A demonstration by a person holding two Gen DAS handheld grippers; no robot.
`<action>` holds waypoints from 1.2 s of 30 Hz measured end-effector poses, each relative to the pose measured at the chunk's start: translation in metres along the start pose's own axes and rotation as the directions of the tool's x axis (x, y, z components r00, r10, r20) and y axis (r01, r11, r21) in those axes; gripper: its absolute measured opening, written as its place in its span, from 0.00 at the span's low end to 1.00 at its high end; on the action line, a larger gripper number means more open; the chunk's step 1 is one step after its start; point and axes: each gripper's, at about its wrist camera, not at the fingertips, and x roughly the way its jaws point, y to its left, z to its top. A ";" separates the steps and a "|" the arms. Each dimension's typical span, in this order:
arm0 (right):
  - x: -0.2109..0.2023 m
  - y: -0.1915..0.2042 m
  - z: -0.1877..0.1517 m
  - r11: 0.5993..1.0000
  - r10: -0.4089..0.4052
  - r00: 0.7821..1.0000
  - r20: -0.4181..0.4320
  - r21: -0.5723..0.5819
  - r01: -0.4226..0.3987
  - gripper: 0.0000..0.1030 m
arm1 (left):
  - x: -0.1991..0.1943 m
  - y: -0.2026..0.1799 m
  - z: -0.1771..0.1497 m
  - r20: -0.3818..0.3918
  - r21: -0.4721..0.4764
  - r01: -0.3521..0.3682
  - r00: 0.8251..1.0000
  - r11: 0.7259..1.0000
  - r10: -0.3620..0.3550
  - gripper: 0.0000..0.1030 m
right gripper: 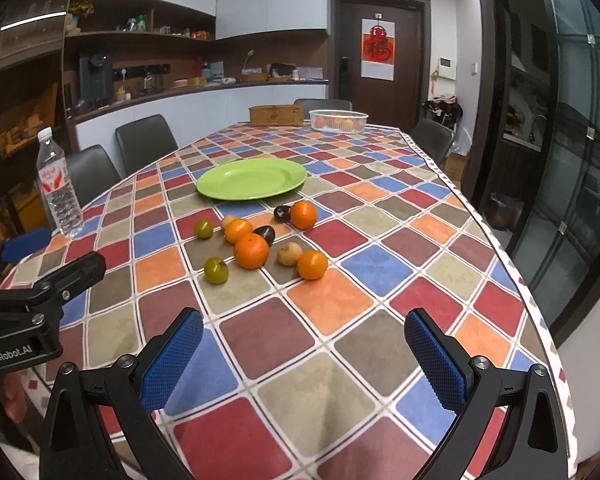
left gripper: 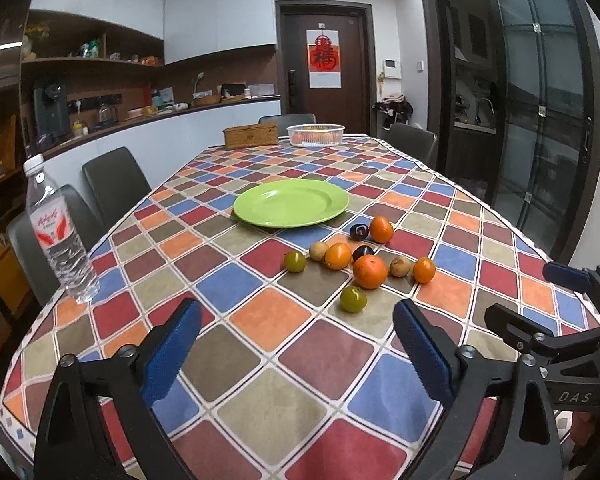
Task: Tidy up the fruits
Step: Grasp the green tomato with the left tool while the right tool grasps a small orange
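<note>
Fruits (left gripper: 370,271) lie clustered beside green plate (left gripper: 291,202).

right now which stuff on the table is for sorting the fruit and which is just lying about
For the job:
- loose fruits
- green plate
- left gripper, right gripper, both open

Lying about:
- water bottle
- wicker box
- clear bowl

Dim indoor light from ceiling fixtures; sharp centre, strong fisheye bending, dark corners.
</note>
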 end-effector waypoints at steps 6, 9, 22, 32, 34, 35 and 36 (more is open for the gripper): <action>0.017 0.001 0.010 0.999 0.011 1.000 -0.004 -0.030 -0.011 0.97 | 0.020 -0.008 0.007 -0.025 0.045 0.038 0.999 0.998 -0.036 0.81; 0.030 -0.001 0.015 0.999 0.009 1.000 -0.016 -0.041 -0.009 0.93 | 0.033 -0.012 0.010 -0.054 0.066 0.064 0.997 0.996 -0.060 0.75; 0.082 -0.013 0.027 0.998 0.047 0.992 -0.118 -0.037 -0.051 0.77 | 0.090 -0.034 0.010 -0.197 0.143 0.153 0.973 0.978 -0.124 0.50; 0.122 -0.018 0.029 0.996 0.089 0.974 -0.208 -0.002 -0.091 0.64 | 0.125 -0.038 0.007 -0.288 0.146 0.185 0.948 0.972 -0.137 0.41; 0.129 -0.018 0.030 0.995 0.100 0.970 -0.223 0.009 -0.100 0.62 | 0.130 -0.038 0.007 -0.301 0.144 0.189 0.943 0.971 -0.139 0.40; 0.131 -0.018 0.030 0.995 0.102 0.968 -0.228 0.012 -0.102 0.60 | 0.133 -0.038 0.006 -0.311 0.138 0.194 0.940 0.971 -0.144 0.39; 0.133 -0.018 0.030 0.995 0.103 0.967 -0.231 0.014 -0.102 0.60 | 0.135 -0.037 0.006 -0.318 0.133 0.199 0.937 0.971 -0.148 0.38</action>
